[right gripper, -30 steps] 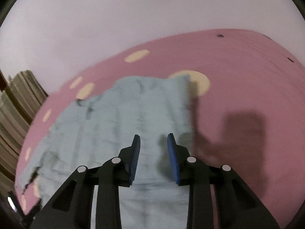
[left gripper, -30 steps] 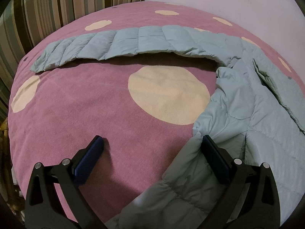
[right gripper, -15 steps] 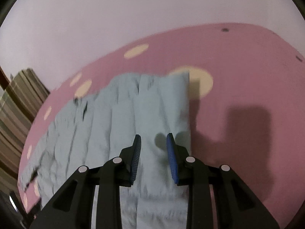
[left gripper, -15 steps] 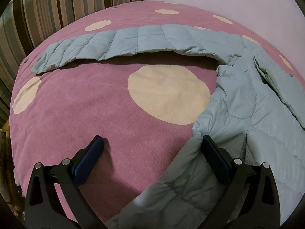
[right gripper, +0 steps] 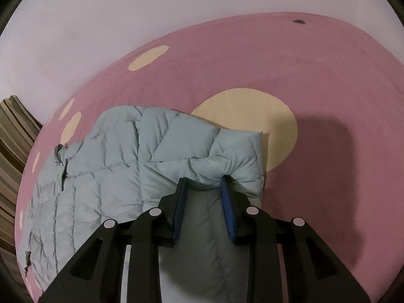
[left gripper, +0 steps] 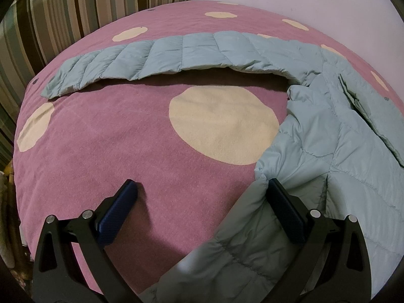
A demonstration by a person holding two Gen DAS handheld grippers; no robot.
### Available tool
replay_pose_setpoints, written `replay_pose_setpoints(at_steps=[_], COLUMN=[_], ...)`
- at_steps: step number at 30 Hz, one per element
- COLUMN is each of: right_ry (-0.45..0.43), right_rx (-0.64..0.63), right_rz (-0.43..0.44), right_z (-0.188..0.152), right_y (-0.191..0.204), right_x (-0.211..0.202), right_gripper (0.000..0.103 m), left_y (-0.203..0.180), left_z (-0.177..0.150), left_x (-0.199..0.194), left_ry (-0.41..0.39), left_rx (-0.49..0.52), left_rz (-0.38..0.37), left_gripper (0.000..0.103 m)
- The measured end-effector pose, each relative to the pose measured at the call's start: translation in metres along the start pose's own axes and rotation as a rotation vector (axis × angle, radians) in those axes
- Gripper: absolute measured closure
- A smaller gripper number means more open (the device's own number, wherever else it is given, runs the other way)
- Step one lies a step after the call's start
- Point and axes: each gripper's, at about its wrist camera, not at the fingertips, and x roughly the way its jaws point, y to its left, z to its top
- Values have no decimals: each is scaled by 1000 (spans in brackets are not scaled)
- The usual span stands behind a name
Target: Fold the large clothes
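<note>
pink bedding with big cream dots (left gripper: 141,151) runs under everything, a pale wall behind and striped fabric (left gripper: 63,7) off to the left side.

the puffy grey-blue jacket (left gripper: 328,151) lies spread on that bedding, mostly to the right of my left gripper (left gripper: 199,202), with one sleeve (left gripper: 164,58) stretched out long across the far side, its axis running left to right. my left gripper's jaws stand wide apart and hold nothing; the jacket's near edge runs against the inner face of the right finger, the left finger over bare blanket.

my right gripper (right gripper: 203,197) is the one with the cloth: its jaws are clamped on a bunched fold of the jacket's edge (right gripper: 222,161), with the body of the garment spreading away to the left of it. so, as i judge it, the fold goes leftward from there, and my left gripper would need to close on the edge beside it.

the shell is smooth, quilted in soft channels, slippery-looking and springy.
</note>
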Motion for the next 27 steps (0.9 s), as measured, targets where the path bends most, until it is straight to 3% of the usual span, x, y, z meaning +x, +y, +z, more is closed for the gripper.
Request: replay_pose_setpoints(at_steps=[3,5,6,10,18,20,27], right_ry=[-30,-80,-105,-122,-65,-58,-57], right_rx=[-7,-19,-22,-32,-78,-113,-165], right_rz=[-19,-8,-3,23,-38,-57,-84], right_z=[-4,-17,-27,-60,-89,-92,-101], right_y=[8,19,23,39,44,49,55], right_x=[-26,-52,-65,-87,-58,-52,-41], right_gripper=[68,52,49,48,46,37,25], left_y=[2,1,1,0,0,0,0], left_z=[0,0,0,0,0,0,0], left_x=[0,0,0,0,0,0,0], left_ry=[0,0,1,0,0,0,0], left_rx=[-2,0,0,0,0,0,-1], left_rz=[-3,0,0,0,0,0,-1], left_gripper=[2,2,2,2,2,2,2])
